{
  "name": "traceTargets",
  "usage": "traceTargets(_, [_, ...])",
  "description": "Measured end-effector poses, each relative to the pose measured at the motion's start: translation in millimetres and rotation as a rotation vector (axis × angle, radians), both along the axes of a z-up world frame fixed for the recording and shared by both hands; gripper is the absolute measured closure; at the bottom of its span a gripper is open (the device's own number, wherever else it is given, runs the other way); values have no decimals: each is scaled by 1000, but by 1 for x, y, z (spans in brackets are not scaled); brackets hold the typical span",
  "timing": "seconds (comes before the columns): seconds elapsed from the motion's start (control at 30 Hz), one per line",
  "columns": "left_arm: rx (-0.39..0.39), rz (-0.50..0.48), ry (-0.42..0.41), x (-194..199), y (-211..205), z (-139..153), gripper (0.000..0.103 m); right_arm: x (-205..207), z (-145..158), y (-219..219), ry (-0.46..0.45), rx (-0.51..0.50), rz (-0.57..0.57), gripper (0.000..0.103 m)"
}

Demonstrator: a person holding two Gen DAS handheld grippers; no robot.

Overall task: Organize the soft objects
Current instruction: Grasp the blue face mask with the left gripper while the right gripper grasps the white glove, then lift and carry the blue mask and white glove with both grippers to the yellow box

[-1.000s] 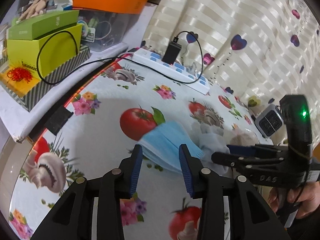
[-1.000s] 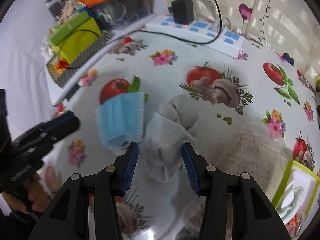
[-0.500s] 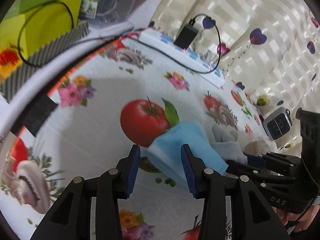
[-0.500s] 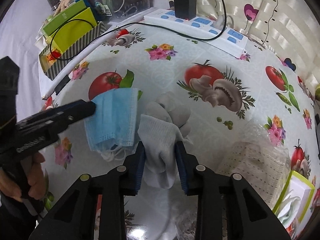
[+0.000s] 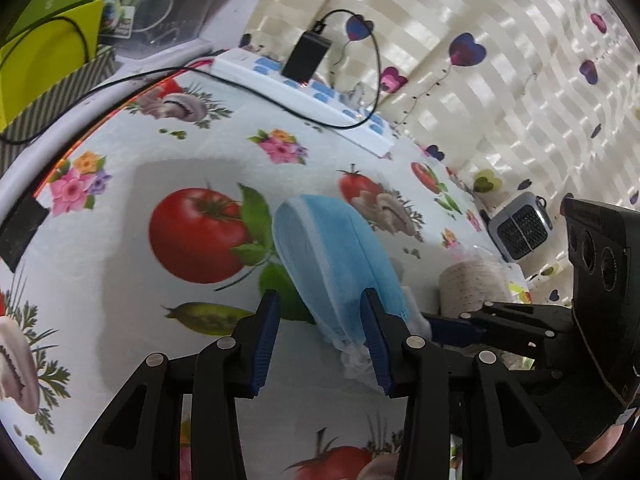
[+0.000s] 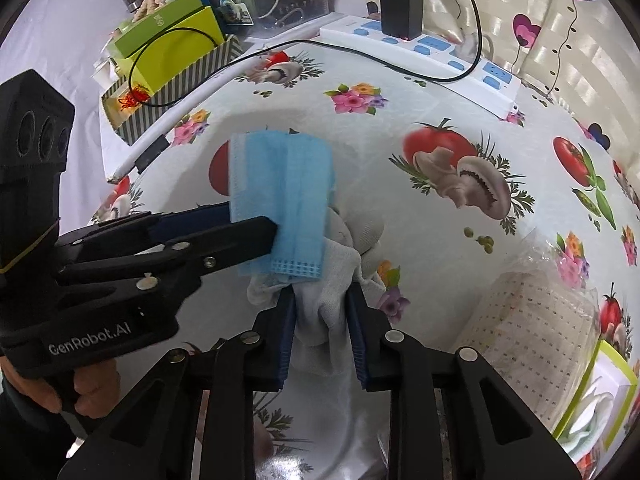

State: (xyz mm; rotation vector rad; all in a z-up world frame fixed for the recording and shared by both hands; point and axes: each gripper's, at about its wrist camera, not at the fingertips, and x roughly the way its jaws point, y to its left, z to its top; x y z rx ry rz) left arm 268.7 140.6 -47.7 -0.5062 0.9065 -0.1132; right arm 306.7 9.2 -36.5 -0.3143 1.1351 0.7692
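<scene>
A folded blue face mask [image 5: 336,252] sits between the fingers of my left gripper [image 5: 318,316], which stands wide, its jaws not pressing the mask. In the right wrist view the mask [image 6: 282,196] hangs across the left gripper's fingers [image 6: 224,236], lifted off the table. My right gripper [image 6: 320,312] is shut on a white cloth glove [image 6: 324,284], whose fingers bunch up just beyond the pads. The right gripper [image 5: 460,326] shows in the left wrist view beside the mask.
A white power strip [image 6: 424,52] with a black charger and cable lies at the table's far edge. A striped box with green cartons [image 6: 168,60] stands far left. A dotted cloth roll in plastic [image 6: 536,320] lies at right. A small grey heater [image 5: 520,228] stands beyond.
The left gripper has pushed forward around the mask, which has lifted off the table. The right gripper has closed on the white glove and raised it.
</scene>
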Motion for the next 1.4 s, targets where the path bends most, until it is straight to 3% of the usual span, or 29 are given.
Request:
traceTargets(0.07, [-3,-15,-19,-1,-4,2,65,-4,3,0,-8,12,12,82])
traceTargets(0.43, [20,-73,-111,-26,-21,29,91,-37,19,-2,-77,29,65,85])
traceTargets(0.73, [27,-44,-192,-63,-22,65,93,-55,38,-34,-104,99,10,85])
traceTargets(1.07, [37,-72,-280,-106,-38,108,93,-87,82,-84,-183,237,-69,85])
traceTargets(1.4, [137,-114,-337,-138,-81,136,92,-128,107,-136,-265,315,-150,85])
